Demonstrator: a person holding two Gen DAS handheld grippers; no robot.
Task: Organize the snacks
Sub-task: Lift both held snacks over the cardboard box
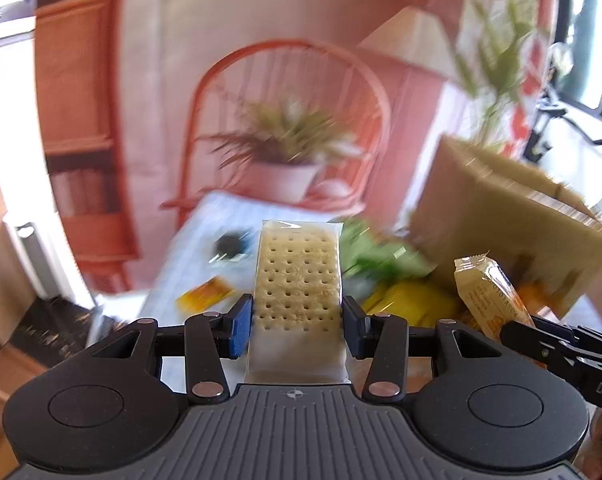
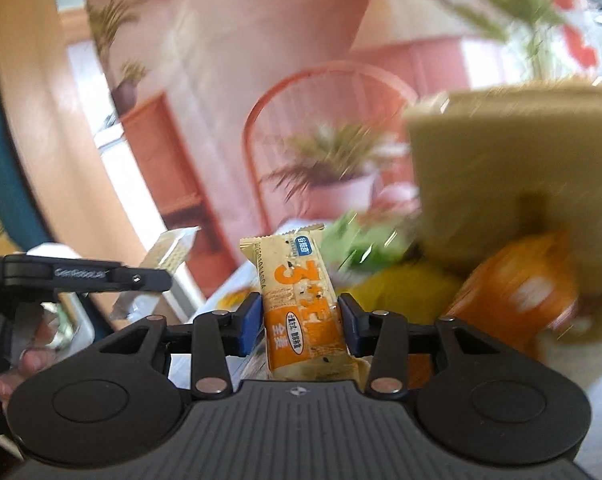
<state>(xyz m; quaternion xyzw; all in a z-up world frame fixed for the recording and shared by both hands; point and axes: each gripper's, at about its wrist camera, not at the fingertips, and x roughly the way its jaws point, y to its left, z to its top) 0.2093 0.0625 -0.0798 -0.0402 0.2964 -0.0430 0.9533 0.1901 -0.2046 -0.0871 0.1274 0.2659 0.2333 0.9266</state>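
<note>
My left gripper (image 1: 297,322) is shut on a clear-wrapped cracker pack (image 1: 297,276) that stands upright between its blue pads, lifted above the table. My right gripper (image 2: 299,326) is shut on an orange and cream snack bar (image 2: 301,300), also upright and lifted. In the left wrist view that snack bar (image 1: 487,292) shows at the right, with the right gripper's black finger below it. In the right wrist view the cracker pack (image 2: 169,252) shows at the left, above the left gripper's black finger.
A cardboard box (image 1: 501,216) stands at the right on the pale table (image 1: 197,248), with green (image 1: 377,252), yellow (image 1: 413,304) and orange (image 2: 517,292) snack bags beside it. A small orange packet (image 1: 205,294) and a dark object (image 1: 231,246) lie on the table. A red chair (image 1: 293,92) holds a potted plant behind.
</note>
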